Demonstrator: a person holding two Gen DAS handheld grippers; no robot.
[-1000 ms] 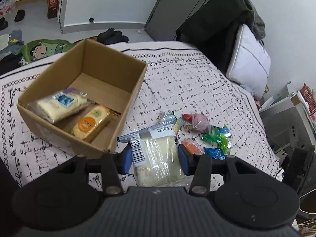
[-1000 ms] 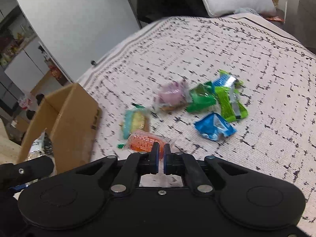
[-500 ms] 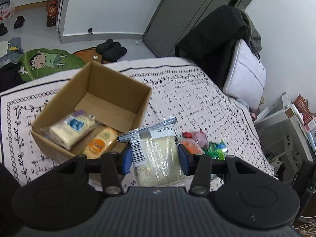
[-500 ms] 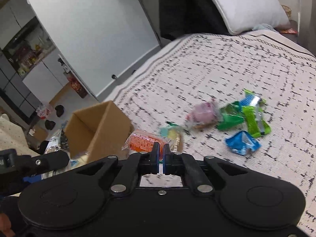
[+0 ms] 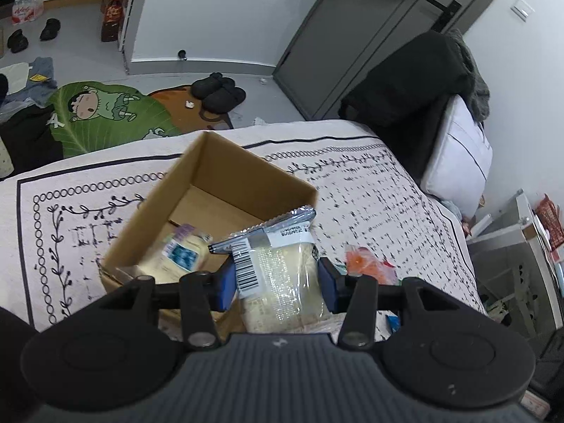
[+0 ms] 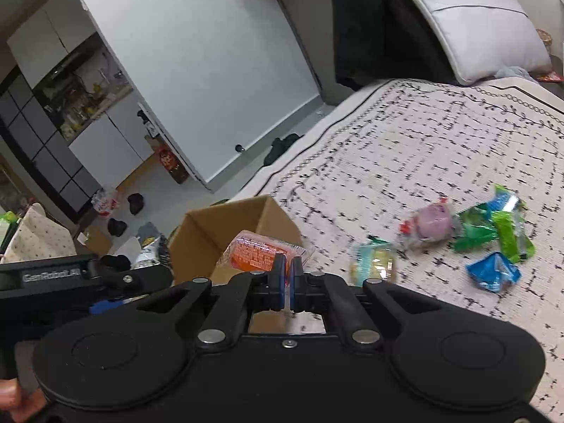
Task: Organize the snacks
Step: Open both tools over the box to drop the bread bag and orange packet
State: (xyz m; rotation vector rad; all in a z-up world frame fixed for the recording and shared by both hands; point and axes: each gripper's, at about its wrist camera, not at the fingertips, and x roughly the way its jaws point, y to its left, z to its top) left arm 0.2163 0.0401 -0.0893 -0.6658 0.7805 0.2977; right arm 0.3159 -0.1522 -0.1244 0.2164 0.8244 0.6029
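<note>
- I am working in a home bedroom: patterned bedspread (image 5: 370, 190), white pillow (image 6: 476, 21).
- Slippers (image 5: 218, 91) and cartoon floor mat (image 5: 105, 116) lie beside my bed.

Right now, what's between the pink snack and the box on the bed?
In the right wrist view, a teal-and-yellow packet lies on the blanket between the pink snack and the box. Otherwise only bare blanket.
</note>
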